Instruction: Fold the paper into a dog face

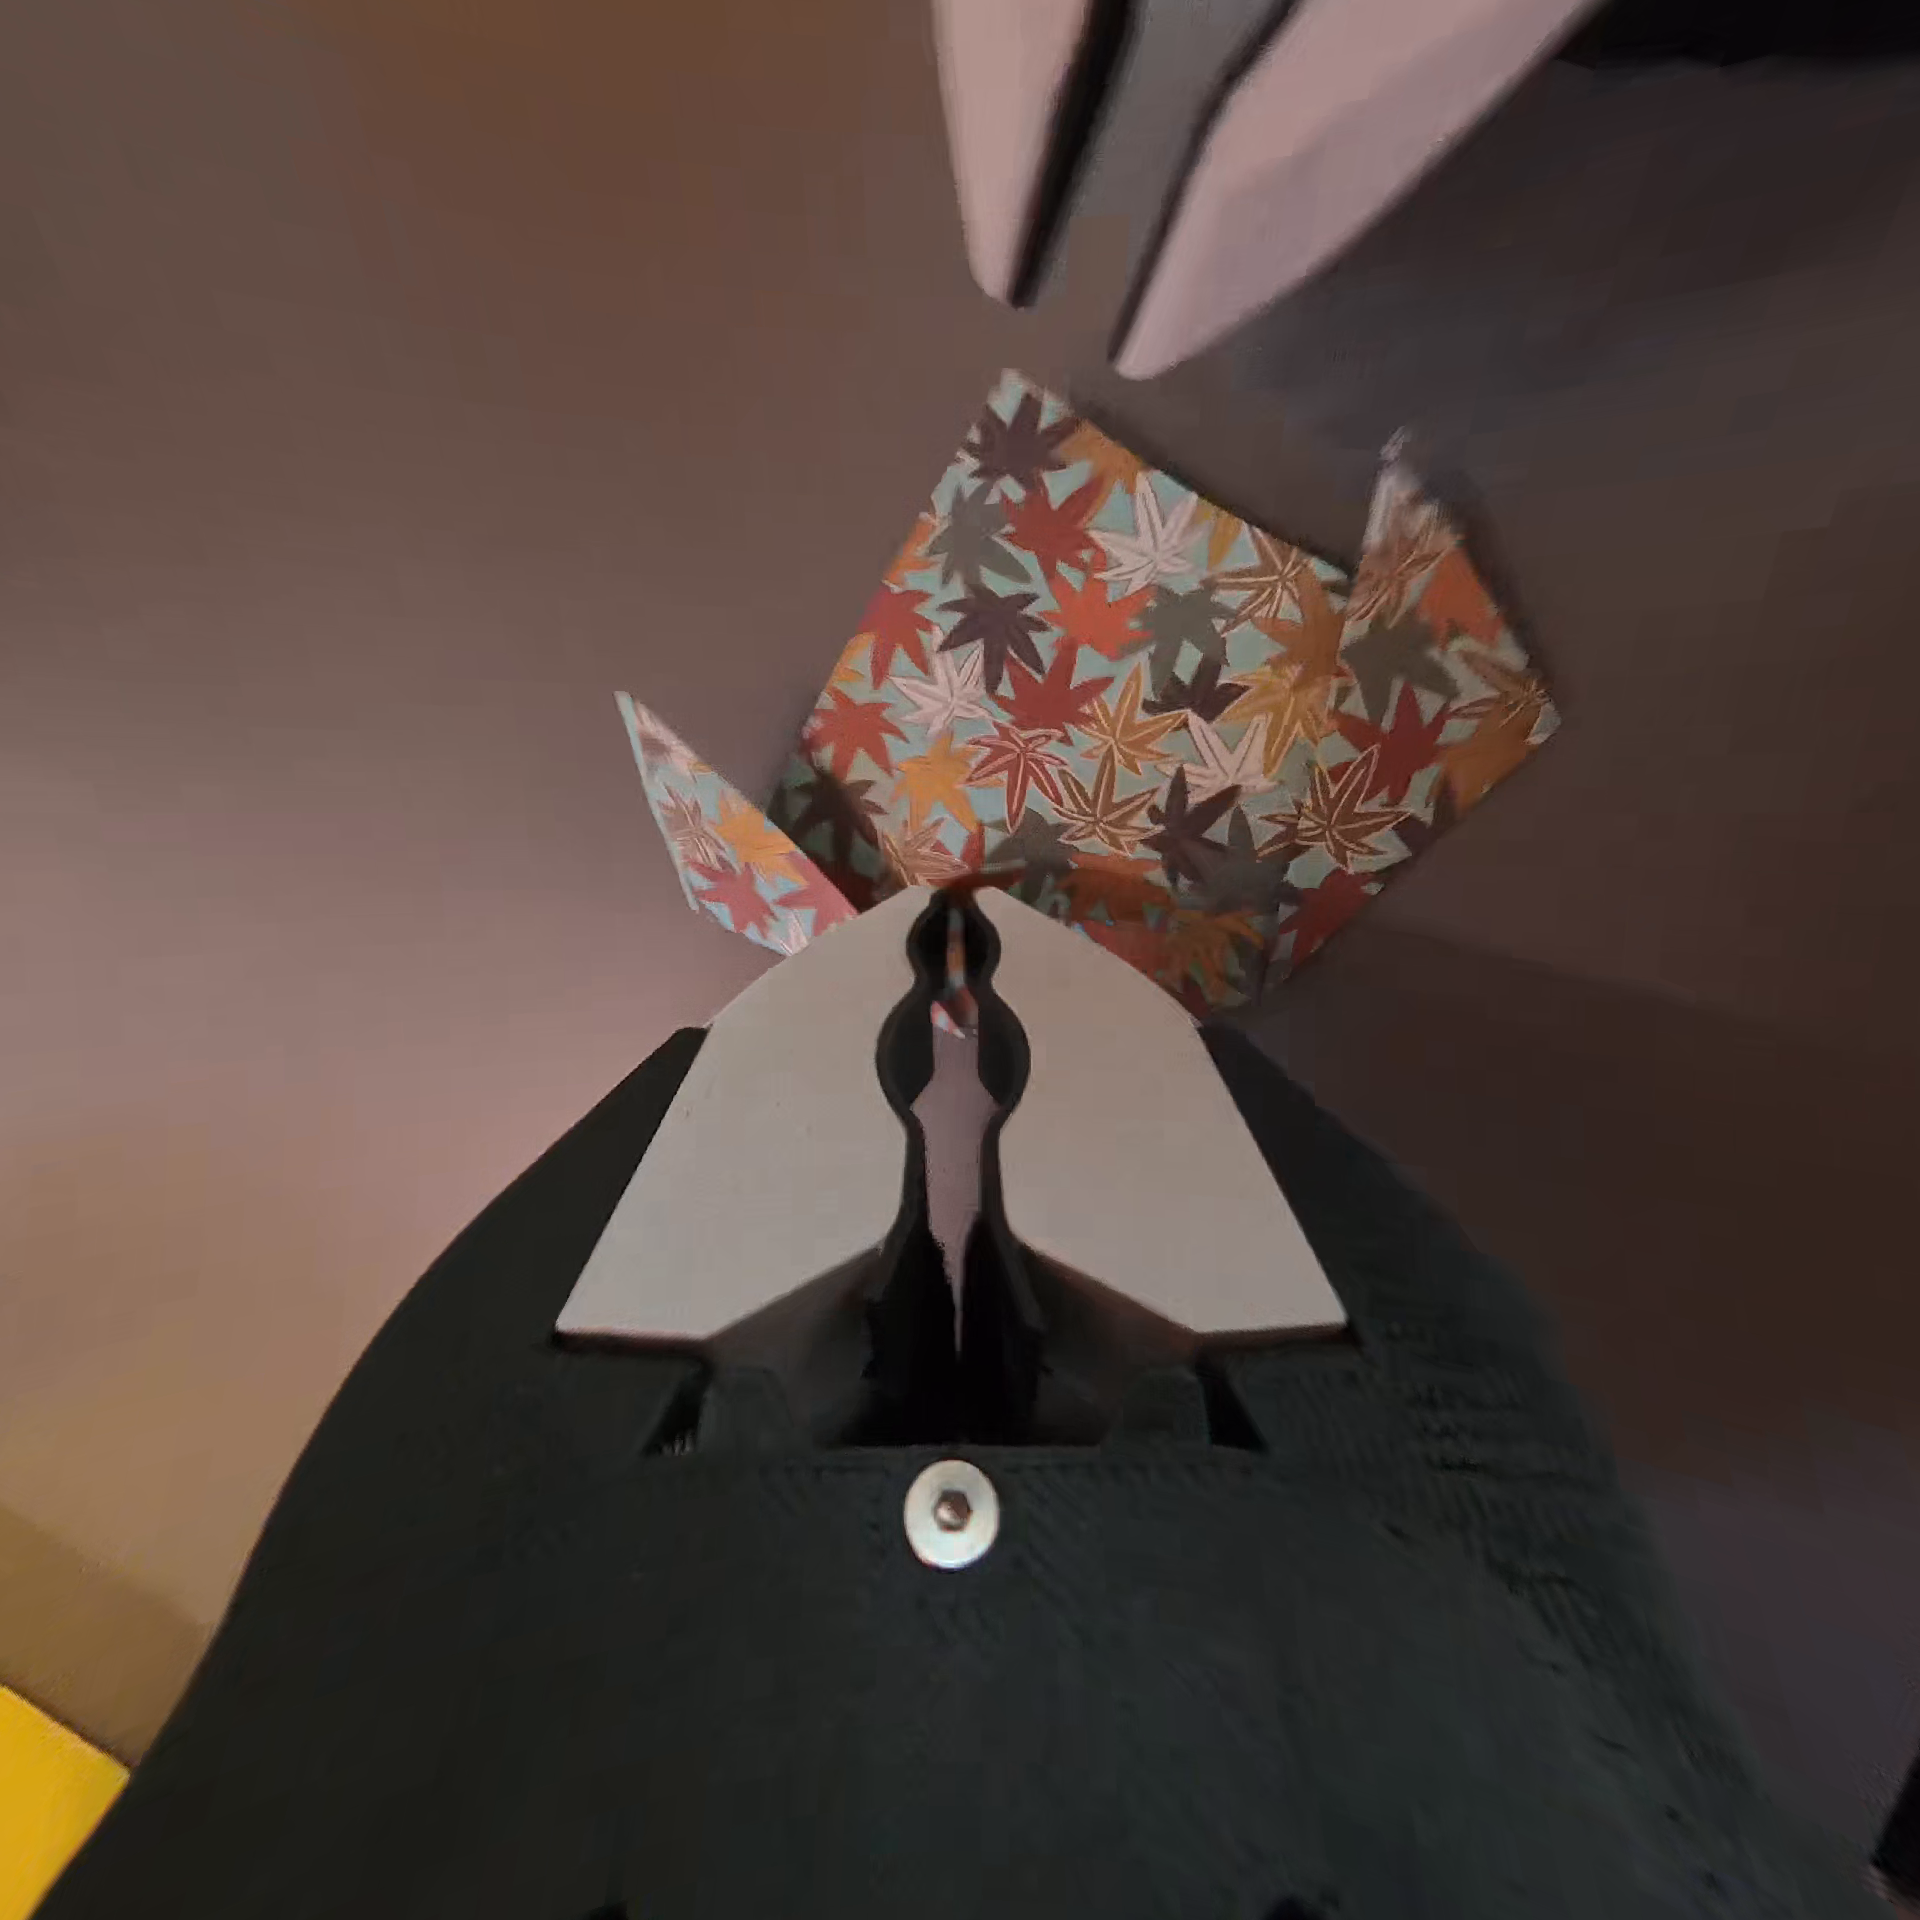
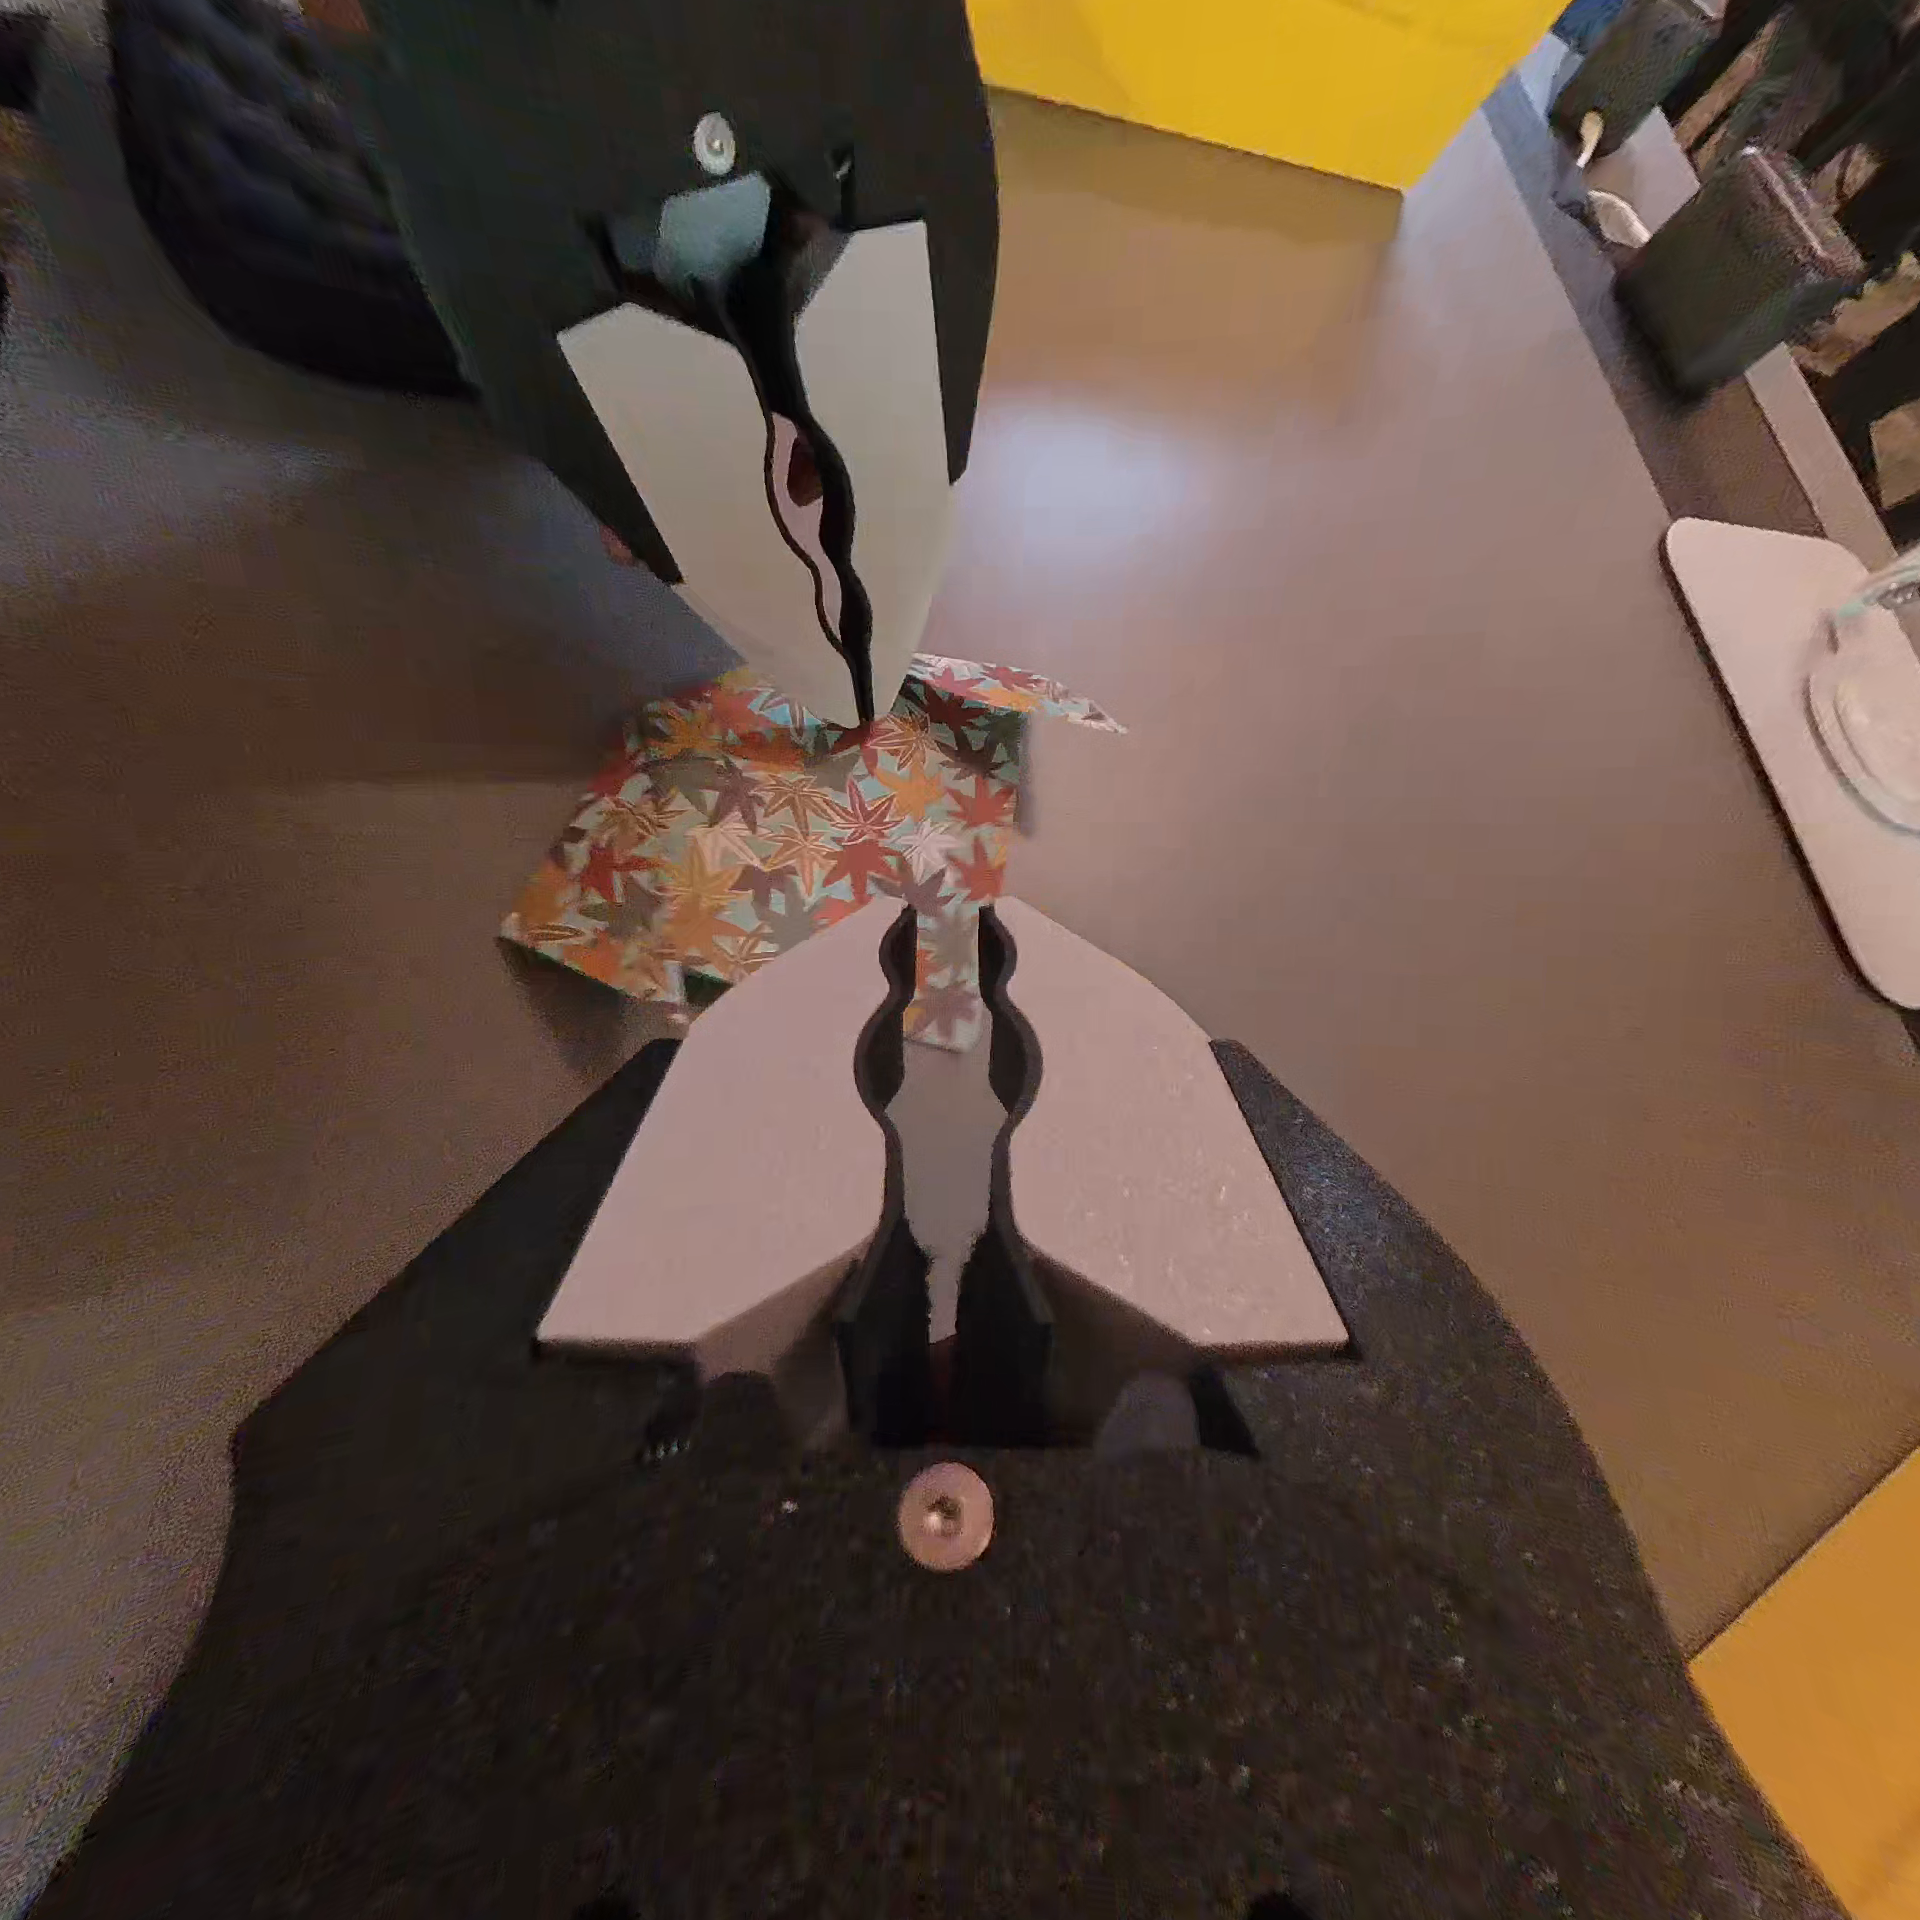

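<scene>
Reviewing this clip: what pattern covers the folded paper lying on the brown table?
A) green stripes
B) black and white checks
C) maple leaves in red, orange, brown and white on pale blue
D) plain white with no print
C: the folded paper shows many-pointed leaves in red, orange, brown and white on a pale blue ground, seen in both wrist views.

A brown tabletop [image 2: 1299,644] catches a soft light glare, with yellow surfaces [image 2: 1247,73] beyond its edges.
</scene>
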`<state>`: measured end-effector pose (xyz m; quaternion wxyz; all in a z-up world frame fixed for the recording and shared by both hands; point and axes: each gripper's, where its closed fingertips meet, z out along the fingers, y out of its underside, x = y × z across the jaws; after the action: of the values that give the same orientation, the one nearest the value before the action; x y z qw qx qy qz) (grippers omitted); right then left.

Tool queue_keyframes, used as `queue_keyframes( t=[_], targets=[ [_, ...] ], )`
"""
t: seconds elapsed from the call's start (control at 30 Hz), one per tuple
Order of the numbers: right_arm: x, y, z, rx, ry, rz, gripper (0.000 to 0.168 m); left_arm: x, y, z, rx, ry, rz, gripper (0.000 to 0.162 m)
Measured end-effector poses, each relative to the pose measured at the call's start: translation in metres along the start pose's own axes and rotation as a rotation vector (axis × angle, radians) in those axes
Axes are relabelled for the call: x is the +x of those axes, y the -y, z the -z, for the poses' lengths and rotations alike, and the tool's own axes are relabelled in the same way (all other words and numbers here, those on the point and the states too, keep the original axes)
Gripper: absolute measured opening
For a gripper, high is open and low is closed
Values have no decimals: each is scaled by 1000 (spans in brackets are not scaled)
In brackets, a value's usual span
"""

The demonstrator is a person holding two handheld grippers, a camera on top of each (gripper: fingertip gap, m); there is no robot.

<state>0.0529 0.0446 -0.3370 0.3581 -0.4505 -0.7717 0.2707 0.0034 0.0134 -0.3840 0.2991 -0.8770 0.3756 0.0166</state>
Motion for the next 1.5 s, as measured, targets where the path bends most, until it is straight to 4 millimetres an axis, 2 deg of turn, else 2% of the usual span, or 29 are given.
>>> queue_keyframes(
  t=[0.07, 0.13, 0.23, 0.3, 0.37, 0.43, 0.47, 0.53, 0.63, 0.73, 0.83, 0.9, 1.0, 1.1, 1.17, 1.27, 1.37, 1.5],
  targets=[
    [7, -5, -10, -15, 13, 42, 11, -1, 4, -3, 3, -40, -38, 2],
    [9, -10, -19, -37, 41, 27, 11, -11, 2, -4, -35, -42, -105, 2],
    [8, -24, -27, -155, 32, -71, 12, -43, -1, -12, -82, 30, -216, 1],
    [-4, -33, -31, -248, 17, -192, 12, -69, -3, -18, -109, 97, -242, 2],
    [-27, -18, -35, -207, 52, -289, 14, -85, 4, -15, -77, 152, -250, 2],
    [-43, 3, -36, -126, 81, -301, 14, -91, 19, 0, 36, 182, -185, 2],
    [-43, 10, -35, -90, 76, -292, 15, -92, 24, 9, 91, 190, -146, 2],
    [-29, 16, -28, -41, 31, -261, 15, -89, 25, 26, 166, 197, -86, 2],
    [7, -1, -22, -67, -62, -266, 20, -69, 20, 41, 244, 178, -15, 4],
    [30, -20, -26, -98, -58, -303, 24, -31, 15, 35, 275, 73, 36, 6],
    [34, -34, -37, -151, -28, -342, 27, -6, 9, 14, 214, 16, -8, 11],
    [30, -40, -41, -208, -29, -346, 28, -7, 3, 2, 144, 40, -70, 13],
    [17, -36, -39, -241, -47, -373, 24, -19, 3, -3, 121, 54, -89, 12],
    [-24, -15, -42, -207, 96, -405, 26, -51, -11, -2, 39, 154, -96, 12],
    [-34, -7, -39, -192, 112, -366, 29, -63, -19, 6, 23, 189, -84, 12],
    [-17, 0, -28, -99, 61, -334, 30, -70, -25, 25, 73, 209, 1, 12],
    [9, -13, -21, -72, 26, -397, 33, -70, -32, 41, 138, 231, 81, 12],
    [20, -25, -30, -109, 34, -387, 37, -56, -33, 44, 186, 214, 138, 12]
  ],
)
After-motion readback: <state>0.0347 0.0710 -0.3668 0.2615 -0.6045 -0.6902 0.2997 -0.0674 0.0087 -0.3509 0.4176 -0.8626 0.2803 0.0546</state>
